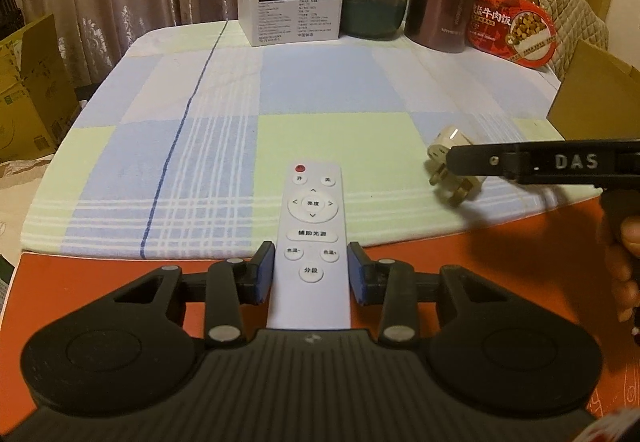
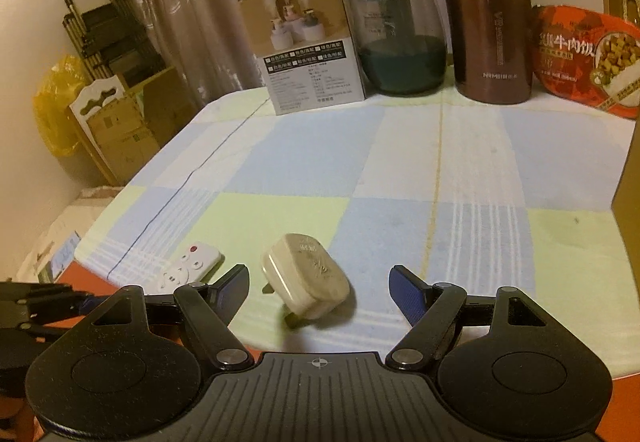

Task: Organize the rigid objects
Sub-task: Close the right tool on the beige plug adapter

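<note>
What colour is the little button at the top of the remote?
Red, on the white remote; the left wrist view shows it best.

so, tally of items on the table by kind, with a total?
Remote control: 1
Plug adapter: 1
Printed carton: 1
Glass jar: 1
Brown flask: 1
Red meal tub: 1
Cardboard box: 1
Total: 7

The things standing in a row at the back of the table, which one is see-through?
The round glass jar with dark green stuff in its bottom. You can see inside it, unlike the white box, brown flask and red food tub.
</note>
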`<state>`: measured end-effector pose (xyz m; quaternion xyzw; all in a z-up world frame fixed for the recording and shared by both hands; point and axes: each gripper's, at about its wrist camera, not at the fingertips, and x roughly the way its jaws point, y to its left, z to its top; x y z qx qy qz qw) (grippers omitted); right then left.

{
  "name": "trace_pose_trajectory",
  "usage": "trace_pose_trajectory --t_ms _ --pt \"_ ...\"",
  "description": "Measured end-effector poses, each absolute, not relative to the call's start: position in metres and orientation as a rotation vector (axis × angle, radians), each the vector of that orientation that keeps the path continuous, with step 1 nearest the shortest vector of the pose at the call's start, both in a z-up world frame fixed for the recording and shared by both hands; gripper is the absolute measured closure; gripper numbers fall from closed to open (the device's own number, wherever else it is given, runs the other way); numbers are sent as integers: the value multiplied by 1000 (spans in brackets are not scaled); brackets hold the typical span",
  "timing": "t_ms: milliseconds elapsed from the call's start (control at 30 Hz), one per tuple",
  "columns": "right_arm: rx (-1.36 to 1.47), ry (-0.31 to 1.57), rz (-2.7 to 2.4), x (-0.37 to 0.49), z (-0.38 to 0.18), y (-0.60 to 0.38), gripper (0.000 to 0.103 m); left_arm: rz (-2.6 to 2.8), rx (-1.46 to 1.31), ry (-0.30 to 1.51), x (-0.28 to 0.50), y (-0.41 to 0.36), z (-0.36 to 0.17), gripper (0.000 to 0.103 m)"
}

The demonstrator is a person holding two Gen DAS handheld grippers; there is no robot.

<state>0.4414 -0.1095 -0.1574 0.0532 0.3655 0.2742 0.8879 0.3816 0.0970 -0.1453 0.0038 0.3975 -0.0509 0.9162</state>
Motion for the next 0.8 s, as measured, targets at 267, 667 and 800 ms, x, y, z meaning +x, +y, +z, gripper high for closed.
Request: trace_pose_trajectory --t_ms 267,667,800 --pt "187 774 568 454 -168 -108 32 -102 10 822 383 96 -148 70" --pt "152 789 560 448 -164 -105 54 -101 24 830 383 92 -150 70" --pt "81 797 527 439 -158 -107 54 -99 26 827 383 92 -151 70"
